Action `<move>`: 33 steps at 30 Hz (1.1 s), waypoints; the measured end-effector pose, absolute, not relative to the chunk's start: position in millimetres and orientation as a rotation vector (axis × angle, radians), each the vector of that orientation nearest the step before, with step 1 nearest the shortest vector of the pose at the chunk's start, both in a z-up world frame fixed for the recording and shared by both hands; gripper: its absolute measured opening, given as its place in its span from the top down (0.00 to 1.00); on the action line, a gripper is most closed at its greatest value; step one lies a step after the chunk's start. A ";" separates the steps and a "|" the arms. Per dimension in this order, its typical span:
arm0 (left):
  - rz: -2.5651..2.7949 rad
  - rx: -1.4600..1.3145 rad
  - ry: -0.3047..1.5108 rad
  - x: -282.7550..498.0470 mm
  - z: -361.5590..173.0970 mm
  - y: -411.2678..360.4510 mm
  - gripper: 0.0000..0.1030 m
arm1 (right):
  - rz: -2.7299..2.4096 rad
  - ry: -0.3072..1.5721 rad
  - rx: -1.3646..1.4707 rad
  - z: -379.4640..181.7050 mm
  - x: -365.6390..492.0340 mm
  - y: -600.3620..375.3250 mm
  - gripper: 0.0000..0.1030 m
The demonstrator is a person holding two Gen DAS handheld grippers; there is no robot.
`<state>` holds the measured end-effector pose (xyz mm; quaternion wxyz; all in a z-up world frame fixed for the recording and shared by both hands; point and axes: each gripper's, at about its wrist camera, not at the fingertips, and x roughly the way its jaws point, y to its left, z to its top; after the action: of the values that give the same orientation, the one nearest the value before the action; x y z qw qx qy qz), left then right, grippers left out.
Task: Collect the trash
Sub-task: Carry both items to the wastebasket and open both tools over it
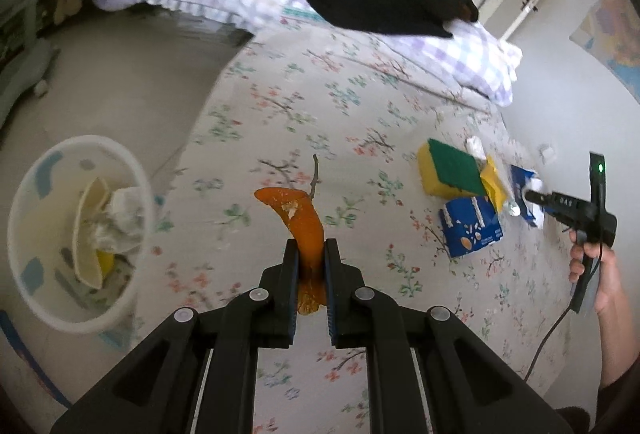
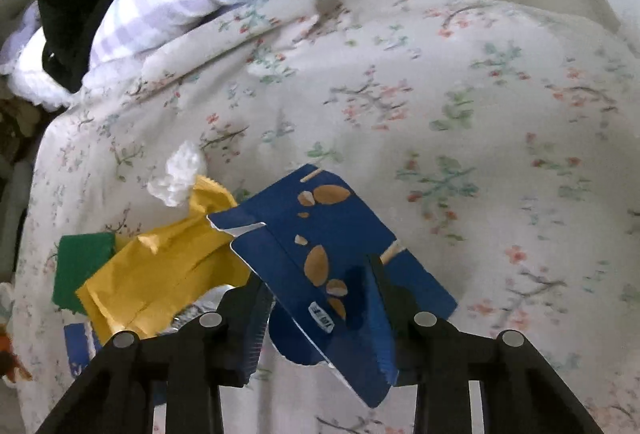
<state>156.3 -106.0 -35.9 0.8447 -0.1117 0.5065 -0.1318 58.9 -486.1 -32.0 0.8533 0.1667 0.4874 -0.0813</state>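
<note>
Floral bedspread (image 1: 360, 106): left gripper (image 1: 311, 254) fingers pinch orange peel (image 1: 300, 218), right gripper (image 2: 320, 298) fingers clamp blue carton (image 2: 320, 246).

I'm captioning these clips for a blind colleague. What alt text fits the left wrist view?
The left gripper pinches an orange peel above a floral bedspread. A white bin holding crumpled trash stands on the floor at left; a sponge and torn blue cartons lie at right.

Both wrist views angled steeply down, close over floral bedspread (image 1: 360, 122); shared: blue carton (image 2: 332, 258), yellow sponge (image 1: 448, 170).
</note>
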 end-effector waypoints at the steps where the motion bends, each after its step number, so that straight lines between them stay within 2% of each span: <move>1: -0.270 -0.239 1.067 155.2 -34.7 -100.3 0.89 | -0.189 1.027 0.343 -30.2 57.5 -487.2 0.71; 5: -0.237 -0.254 1.055 153.5 -29.4 -77.4 0.89 | -0.247 1.004 0.333 -21.1 48.5 -488.8 0.88; 13: -0.175 -0.308 1.019 146.7 -16.1 -16.7 0.89 | -0.305 0.921 0.376 13.1 26.7 -484.1 0.89; 21: -0.131 -0.374 0.992 138.1 -8.9 44.1 0.89 | -0.211 0.852 0.384 39.2 22.4 -423.1 0.89; 33: -0.069 -0.516 1.027 135.9 -36.4 120.6 0.88 | 0.125 0.888 0.328 49.7 56.4 -226.3 0.89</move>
<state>135.9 120.6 -36.4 0.8389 -0.2440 0.4855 -0.0326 56.4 -226.3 49.7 0.8881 0.1579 0.4275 0.0599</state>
